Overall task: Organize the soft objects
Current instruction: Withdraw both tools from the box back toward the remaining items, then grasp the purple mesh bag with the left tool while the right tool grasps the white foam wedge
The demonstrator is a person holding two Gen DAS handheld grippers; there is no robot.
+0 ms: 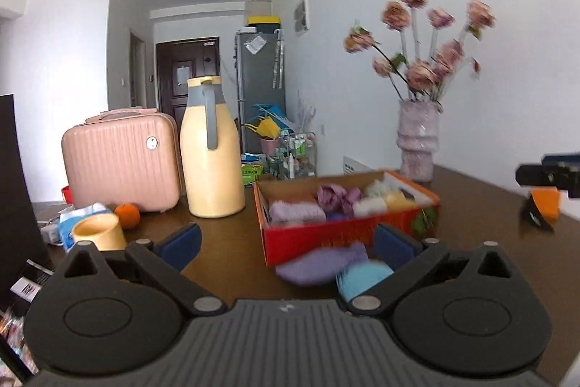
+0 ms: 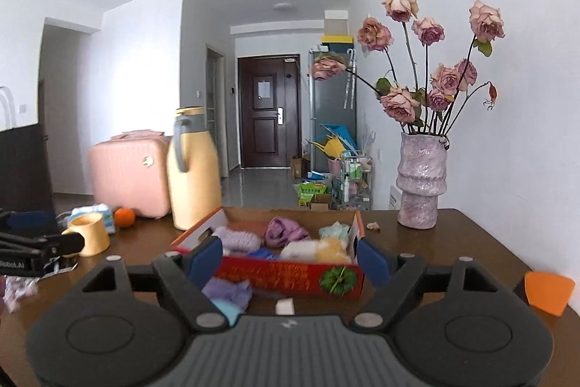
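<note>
A red cardboard box [image 1: 308,238] [image 2: 290,276] sits on the brown table and holds several soft rolled items in purple, white and yellow. A lavender soft item [image 1: 319,265] [image 2: 228,291] and a light blue one [image 1: 362,278] [image 2: 226,309] lie on the table in front of the box. My left gripper [image 1: 288,243] is open and empty, just short of these two items. My right gripper [image 2: 290,260] is open and empty, facing the box front. The right gripper shows at the right edge of the left wrist view [image 1: 547,175].
A yellow thermos jug [image 1: 212,151] [image 2: 194,169], pink suitcase [image 1: 121,158] [image 2: 128,169], yellow cup [image 1: 98,231] [image 2: 88,234] and orange [image 1: 127,215] [image 2: 124,216] stand left of the box. A vase of roses [image 1: 417,140] [image 2: 420,180] stands at the back right. An orange scraper [image 2: 549,291] lies right.
</note>
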